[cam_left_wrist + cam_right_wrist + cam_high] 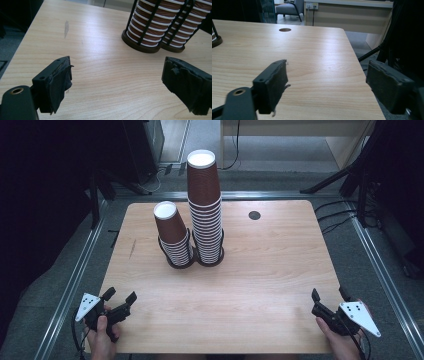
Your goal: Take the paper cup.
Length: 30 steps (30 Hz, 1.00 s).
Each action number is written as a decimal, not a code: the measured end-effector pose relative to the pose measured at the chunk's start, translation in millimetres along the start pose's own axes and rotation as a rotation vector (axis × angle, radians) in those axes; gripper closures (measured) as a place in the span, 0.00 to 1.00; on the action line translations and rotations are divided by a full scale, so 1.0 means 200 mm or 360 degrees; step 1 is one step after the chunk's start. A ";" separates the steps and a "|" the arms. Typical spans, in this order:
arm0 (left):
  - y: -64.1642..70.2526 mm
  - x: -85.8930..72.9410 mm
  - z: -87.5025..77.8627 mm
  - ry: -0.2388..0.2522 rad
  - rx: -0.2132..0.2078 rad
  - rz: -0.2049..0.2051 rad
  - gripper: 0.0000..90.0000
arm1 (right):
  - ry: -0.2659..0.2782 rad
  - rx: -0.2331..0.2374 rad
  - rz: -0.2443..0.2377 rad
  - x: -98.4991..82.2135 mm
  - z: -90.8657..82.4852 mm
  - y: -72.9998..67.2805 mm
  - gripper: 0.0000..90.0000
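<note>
Two stacks of brown paper cups with white rims stand upside down in black wire holders at the middle of the wooden table (270,270). The shorter stack (172,237) leans a little, and the taller stack (205,205) stands right of it. My left gripper (120,294) rests near the front left corner, open, with nothing between its jaws. In the left gripper view the left gripper (117,65) faces the holders' bases (140,46) from a distance. My right gripper (328,292) sits at the front right corner, open and empty. In the right gripper view the right gripper (327,67) looks over bare wood.
A round dark hole (254,215) lies in the tabletop behind and right of the stacks, and the hole (285,29) also appears in the right gripper view. A faint dark smear (66,27) marks the wood at the left. Black stand legs (345,175) rise beyond the right edge.
</note>
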<state>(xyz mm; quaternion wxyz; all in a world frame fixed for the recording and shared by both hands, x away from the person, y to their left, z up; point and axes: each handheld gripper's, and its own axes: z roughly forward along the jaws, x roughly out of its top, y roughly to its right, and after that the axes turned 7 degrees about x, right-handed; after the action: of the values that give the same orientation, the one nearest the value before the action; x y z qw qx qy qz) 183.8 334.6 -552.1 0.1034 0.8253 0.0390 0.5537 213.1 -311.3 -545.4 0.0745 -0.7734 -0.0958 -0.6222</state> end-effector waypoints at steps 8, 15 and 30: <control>-0.04 -0.01 -0.02 0.0085 0.0054 -0.0138 0.10 | 0.0036 0.0113 0.0062 0.08 0.03 -0.05 0.16; -0.02 0.00 -0.01 0.0045 0.0060 -0.0062 0.10 | 0.0105 0.0162 0.0044 0.22 0.05 -0.14 0.16; 0.04 0.00 0.02 -0.0046 0.0053 0.0111 0.10 | 0.0128 0.0175 0.0032 0.44 0.13 -0.28 0.19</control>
<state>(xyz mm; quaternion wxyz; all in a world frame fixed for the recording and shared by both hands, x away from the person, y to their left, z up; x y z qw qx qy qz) 188.1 327.0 -552.1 0.0708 0.8358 0.0180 0.5442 243.1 -246.3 -466.2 0.1270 -0.7435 -0.1191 -0.6457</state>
